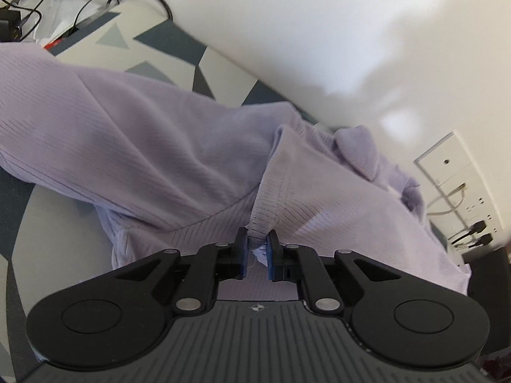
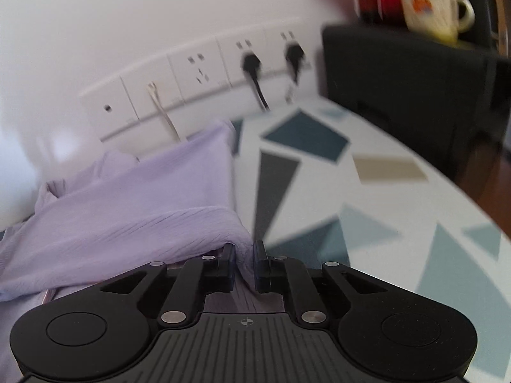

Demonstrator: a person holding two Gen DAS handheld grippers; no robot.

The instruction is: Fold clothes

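Observation:
A lilac ribbed garment lies crumpled across the table with the geometric pattern. In the left wrist view my left gripper is shut on a hem of this garment, a small tuft of cloth pinched between its blue pads. In the right wrist view the same lilac garment fills the lower left, and my right gripper is shut on a fold at its edge. The cloth rises in ridges from both grips.
A white wall with a strip of sockets and two black plugs runs behind the table. A black box stands at the right with a mug and a red item on it. Cables lie at the far left.

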